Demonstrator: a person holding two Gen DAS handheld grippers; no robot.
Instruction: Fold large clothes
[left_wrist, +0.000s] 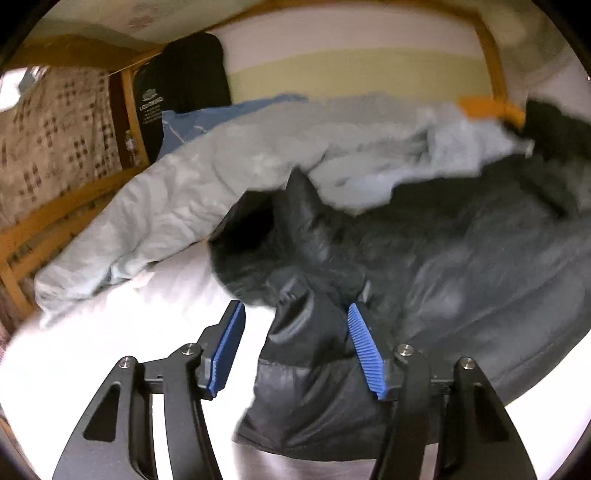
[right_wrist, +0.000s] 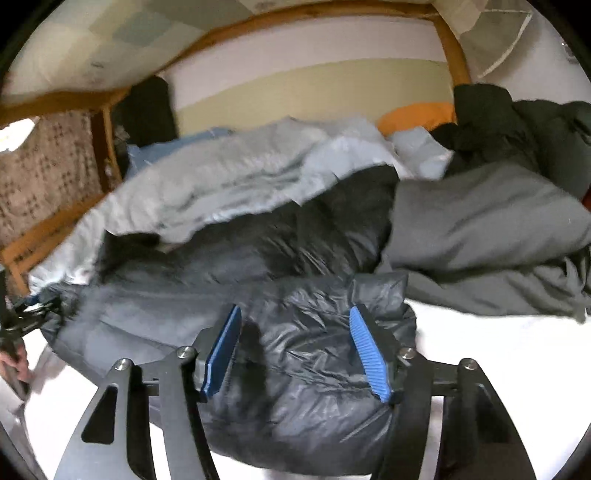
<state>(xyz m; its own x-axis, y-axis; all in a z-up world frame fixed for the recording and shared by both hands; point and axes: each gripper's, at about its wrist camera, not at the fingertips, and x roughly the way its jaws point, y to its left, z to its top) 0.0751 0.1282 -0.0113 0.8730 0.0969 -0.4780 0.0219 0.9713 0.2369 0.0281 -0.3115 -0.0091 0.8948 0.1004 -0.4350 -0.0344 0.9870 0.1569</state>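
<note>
A: Writing is seen only on the black bag at ten o'clock; it is too blurred to be read.

B: The dark puffer jacket is spread on the bed. Its folds lie between the parted pads of the left gripper and the right gripper; neither is clamped.

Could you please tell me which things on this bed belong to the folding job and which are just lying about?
In the job:
- dark puffer jacket
- left hand-held gripper, open around its edge
- right hand-held gripper, open over it

Lying about:
- light blue quilt
- grey garment
- orange cloth
- black bag
</note>
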